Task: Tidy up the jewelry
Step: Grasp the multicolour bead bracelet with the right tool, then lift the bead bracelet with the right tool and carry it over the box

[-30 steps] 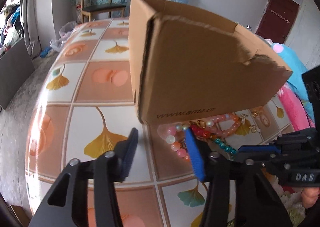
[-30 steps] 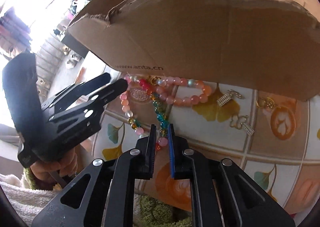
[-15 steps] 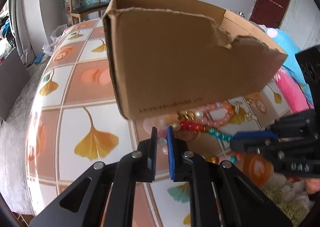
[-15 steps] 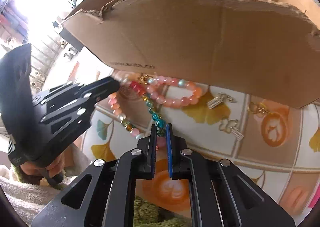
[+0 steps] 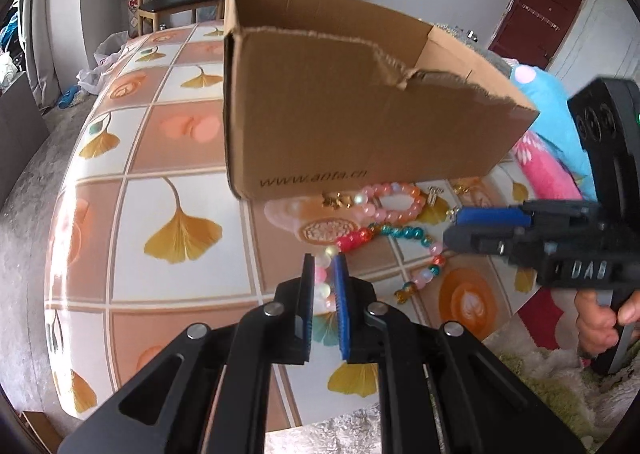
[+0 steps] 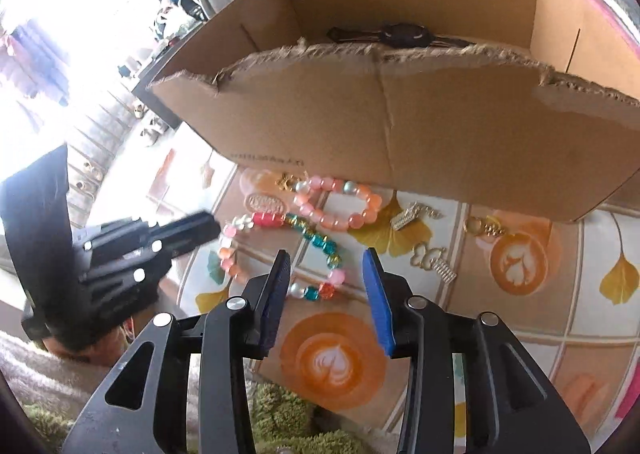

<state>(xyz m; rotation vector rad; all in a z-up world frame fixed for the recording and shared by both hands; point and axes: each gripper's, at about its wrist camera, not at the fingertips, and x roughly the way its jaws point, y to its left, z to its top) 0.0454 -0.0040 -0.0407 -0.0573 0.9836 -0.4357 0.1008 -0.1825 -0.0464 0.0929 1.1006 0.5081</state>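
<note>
The left gripper (image 5: 324, 278) has its fingers (image 5: 341, 286) squeezed almost together on the long bead string (image 5: 400, 232). Pink and white beads sit pinched between the blue pads at the near left end of the string. The rest of the string lies on the surface (image 5: 132, 209), with red beads, then teal ones, then a curve of pink and orange ones running off to the right.

The right gripper (image 6: 326, 274) has just been opening. Its fingers (image 6: 374, 286) now stand apart with a clear gap, and they hold nothing. The near right end of the long bead string (image 6: 316, 242) lies on the surface below that gap, and the pads do not touch it.

A pink bead bracelet (image 6: 340, 203) lies in a ring just beside the near wall of the cardboard box (image 6: 400, 125). Some small gold pieces (image 6: 432, 258) lie to the right of it, on the tiled cloth with yellow leaves and orange circles.

The cardboard box stands on the far side of the beads. Its top is open and the near edge is torn and ragged. A dark thing (image 6: 400, 35) rests inside it, but it is too hidden to tell what it is.

A hand (image 5: 600, 318) holds the handle of the right gripper at the right side.
</note>
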